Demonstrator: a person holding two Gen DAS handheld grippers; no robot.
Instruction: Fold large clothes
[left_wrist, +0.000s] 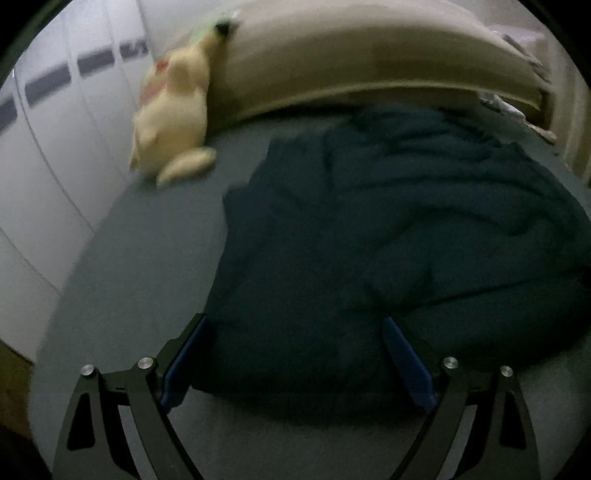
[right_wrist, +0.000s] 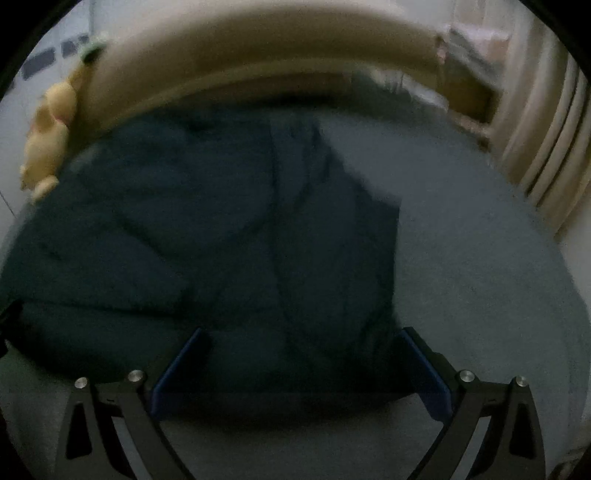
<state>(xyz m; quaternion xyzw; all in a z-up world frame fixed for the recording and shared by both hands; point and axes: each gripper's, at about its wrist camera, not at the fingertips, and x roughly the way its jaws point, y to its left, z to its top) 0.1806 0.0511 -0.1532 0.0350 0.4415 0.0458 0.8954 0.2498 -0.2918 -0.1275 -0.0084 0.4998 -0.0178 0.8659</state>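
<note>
on the grey-blue bed sheet (left_wrist: 140, 266): rumpled dark teal garment (left_wrist: 388, 229). left gripper (left_wrist: 295, 343) spread wide over its near edge; right gripper (right_wrist: 301, 354) likewise spread.

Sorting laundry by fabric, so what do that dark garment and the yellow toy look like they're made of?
Dark garment: soft matte cloth, perhaps fleece or knit; it rumples in loose folds without shine. Yellow toy: plush, fuzzy, slumped; blur hides detail.
</note>
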